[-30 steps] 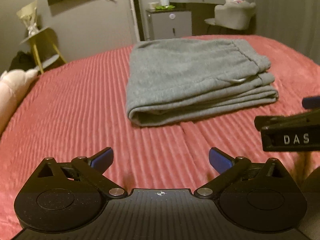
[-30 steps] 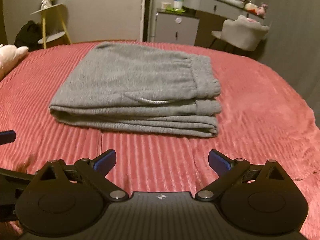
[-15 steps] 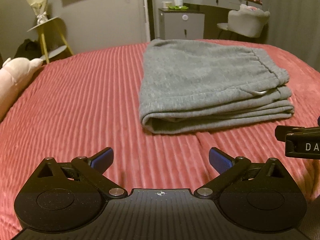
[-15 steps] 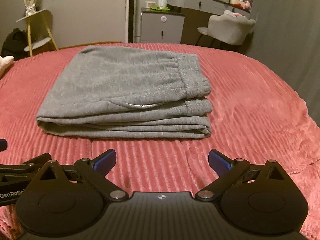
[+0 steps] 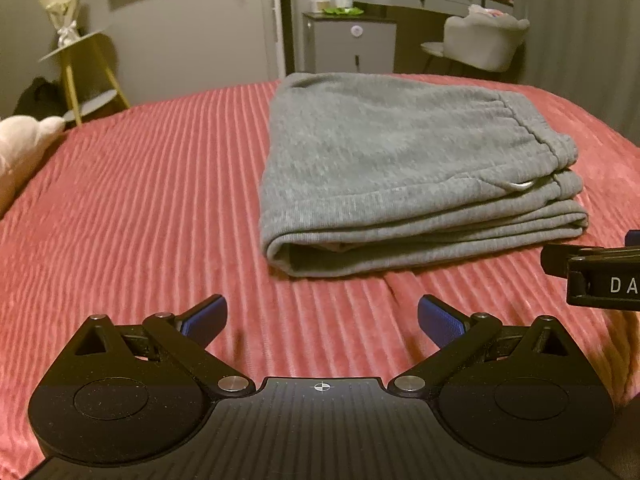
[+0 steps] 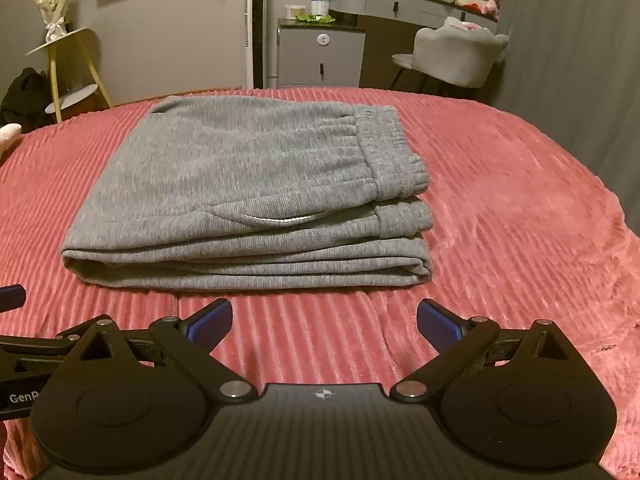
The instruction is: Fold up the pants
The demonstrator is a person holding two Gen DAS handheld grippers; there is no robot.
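Grey fleece sweatpants [image 6: 248, 196] lie folded in a neat stacked rectangle on a ribbed pink bedspread [image 6: 500, 220], at twelve o'clock from both tongs. Left gripper [image 5: 319, 320] and right gripper [image 6: 324, 322] hover wide apart, empty. Folding looks finished.

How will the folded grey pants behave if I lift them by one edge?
The grey pants look like soft fleece in loose stacked layers, so they will probably sag and unfold. On the ribbed red bedspread a push would likely bunch them rather than slide them.
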